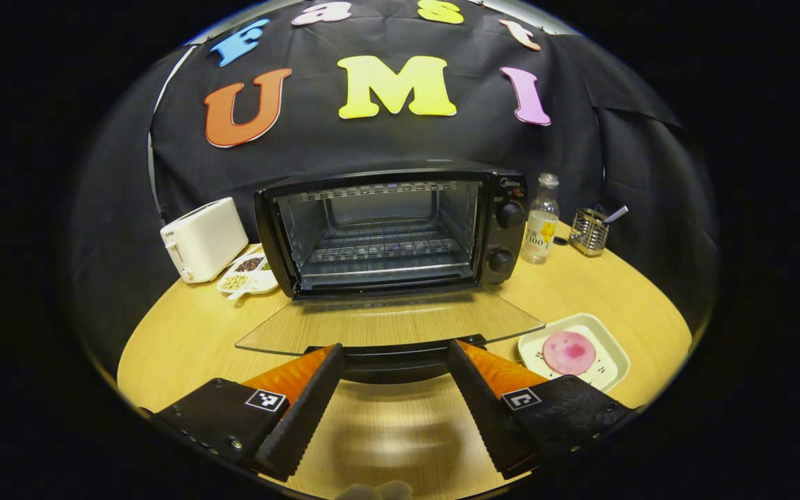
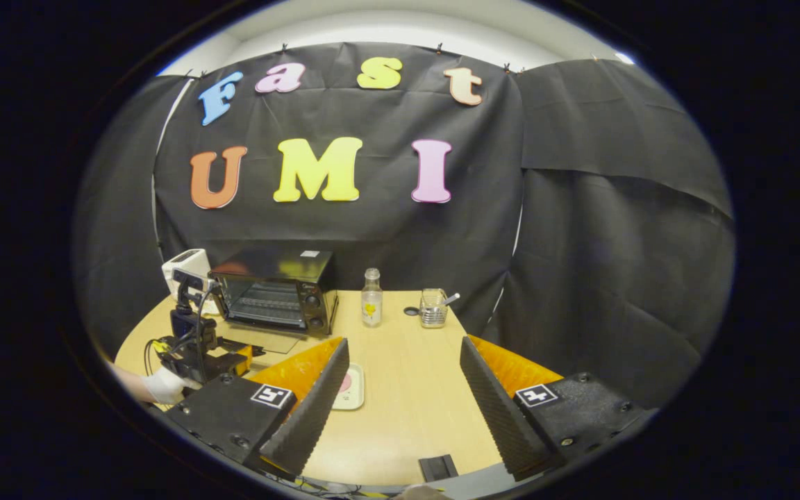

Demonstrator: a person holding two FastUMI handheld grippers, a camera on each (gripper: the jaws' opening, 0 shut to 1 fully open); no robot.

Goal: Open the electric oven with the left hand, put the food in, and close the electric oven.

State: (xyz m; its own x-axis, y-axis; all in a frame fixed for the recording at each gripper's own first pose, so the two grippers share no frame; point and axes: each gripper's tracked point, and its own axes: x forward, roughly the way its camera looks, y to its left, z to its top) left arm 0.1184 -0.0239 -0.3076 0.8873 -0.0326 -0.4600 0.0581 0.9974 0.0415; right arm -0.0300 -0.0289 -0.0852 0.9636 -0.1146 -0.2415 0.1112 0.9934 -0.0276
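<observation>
**Oven door down, food not yet lifted**

Left gripper view: the left gripper (image 1: 394, 361) stood wide open, holding nothing, its fingers flanking the handle of the lowered glass door (image 1: 389, 325). The electric oven (image 1: 389, 232) sat at twelve o'clock, its rack bare. The pink food (image 1: 569, 351) lay on its tray (image 1: 615, 347) at four o'clock.

Right gripper view: the right gripper (image 2: 403, 357) hung wide open and empty above the table (image 2: 407, 417), with the tray at nine o'clock. Opening looked done; loading seemingly came next, calling for a grasp of the food.
</observation>
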